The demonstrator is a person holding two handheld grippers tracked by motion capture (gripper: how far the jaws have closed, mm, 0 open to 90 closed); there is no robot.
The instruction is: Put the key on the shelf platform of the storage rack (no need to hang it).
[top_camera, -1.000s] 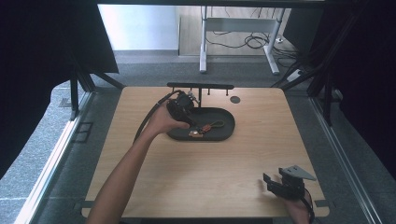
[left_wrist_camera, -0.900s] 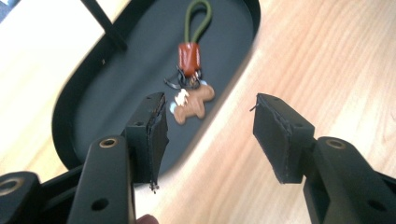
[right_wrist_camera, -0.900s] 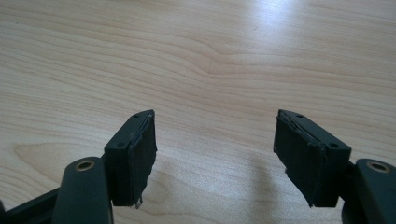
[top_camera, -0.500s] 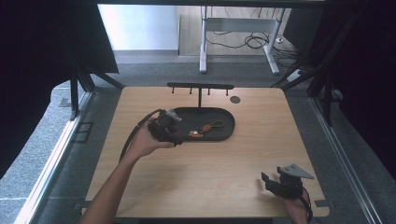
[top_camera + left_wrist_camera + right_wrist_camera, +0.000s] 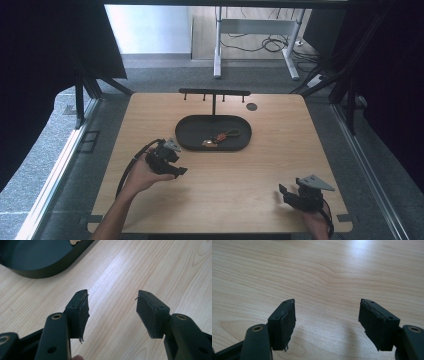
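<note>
Light wooden table (image 5: 240,180), black T-shaped hook rack (image 5: 214,94) upright at its far edge, small dark round disc (image 5: 251,106) beside rack, white desk frame (image 5: 255,30) and cables (image 5: 272,44) on floor beyond.

No writing, label, brand or number can be read anywhere — not on the tray (image 5: 192,136), nor on the table (image 5: 240,175) around it.
</note>
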